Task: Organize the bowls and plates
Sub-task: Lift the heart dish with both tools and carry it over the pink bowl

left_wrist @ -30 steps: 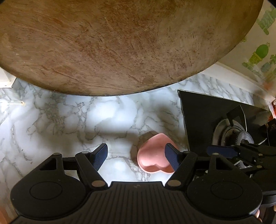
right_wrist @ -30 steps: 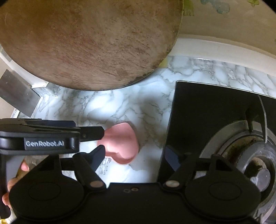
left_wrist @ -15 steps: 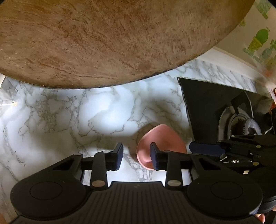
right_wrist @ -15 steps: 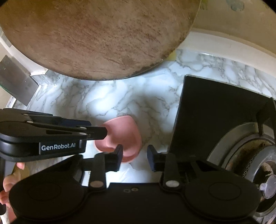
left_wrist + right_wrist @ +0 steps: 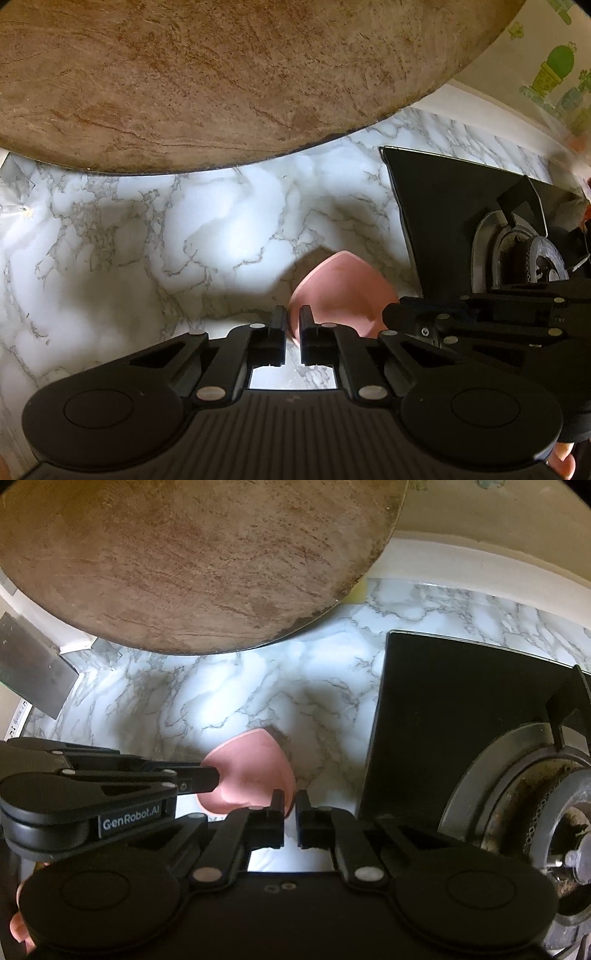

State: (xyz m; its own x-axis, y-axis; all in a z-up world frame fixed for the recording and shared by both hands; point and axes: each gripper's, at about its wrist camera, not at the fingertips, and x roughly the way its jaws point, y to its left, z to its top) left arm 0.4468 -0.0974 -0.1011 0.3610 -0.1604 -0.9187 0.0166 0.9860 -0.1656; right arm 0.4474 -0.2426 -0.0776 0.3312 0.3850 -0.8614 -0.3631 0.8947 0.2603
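A second ago both tools stood wide open over the pink dish, and now both have snapped together. The left tool [image 5: 293,325] has its two fingers pinched on the left rim of the pink heart-shaped dish [image 5: 338,291]; a thin bit of pink edge shows in the slit between them. The right tool [image 5: 290,810] has its fingers pressed close too, right at the dish's right rim, and a sliver of pink shows between them there. So it looks like each tool clamps one side of the same dish.

The pink heart-shaped dish sits low on the white marble counter [image 5: 155,243], just left of the black stove top [image 5: 443,221]. Its pointed end faces away from the tools. I cannot tell if it is still touching the counter or lifted a tiny bit.

From the right side you can see the left tool reaching in from the left, with its tip on the dish. From the left side you can see the right tool coming in from the right the same way.

A big round brown board [image 5: 221,74] fills the top of both views, hanging over the counter. A gas burner [image 5: 546,812] sits on the stove at the right. The wall [image 5: 554,70] behind has green cactus stickers on it. A fingertip [image 5: 20,930] peeks out at the bottom corner.
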